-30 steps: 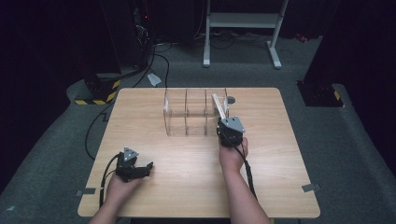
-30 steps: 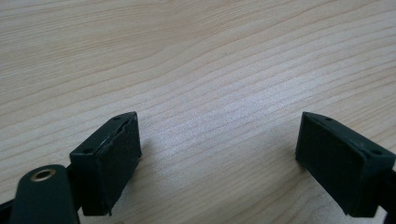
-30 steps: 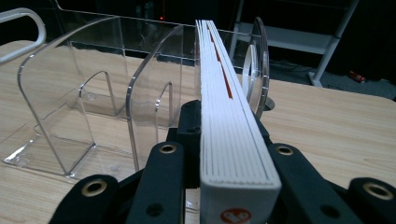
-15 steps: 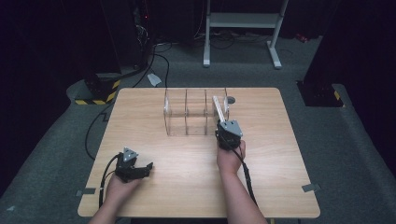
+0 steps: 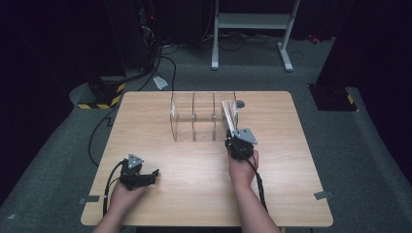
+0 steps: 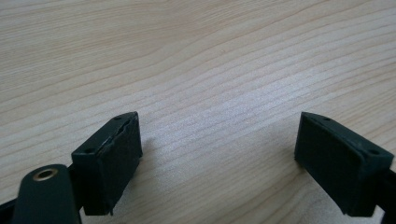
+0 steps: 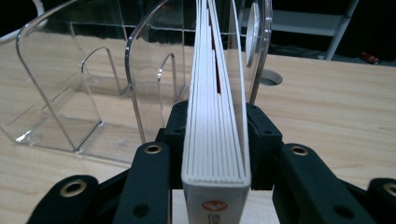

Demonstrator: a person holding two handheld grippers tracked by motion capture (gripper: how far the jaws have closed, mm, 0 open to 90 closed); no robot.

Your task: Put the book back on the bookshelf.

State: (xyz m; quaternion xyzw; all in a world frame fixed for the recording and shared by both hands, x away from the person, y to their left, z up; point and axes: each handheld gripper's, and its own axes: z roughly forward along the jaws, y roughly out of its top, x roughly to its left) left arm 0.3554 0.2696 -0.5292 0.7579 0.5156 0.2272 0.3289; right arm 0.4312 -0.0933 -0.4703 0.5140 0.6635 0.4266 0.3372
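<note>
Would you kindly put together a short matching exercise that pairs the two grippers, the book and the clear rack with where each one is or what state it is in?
Things:
1. left gripper
2. right gripper
3. white book
4. clear acrylic rack

States or places:
A. stands toward the far side of the table, with upright dividers
B. clamped between two black jaws, on edge, at the rack's right-hand slot
C. open, over bare wood
D. shut on something

Pairs: 1-C, 2-D, 3-B, 4-A
</note>
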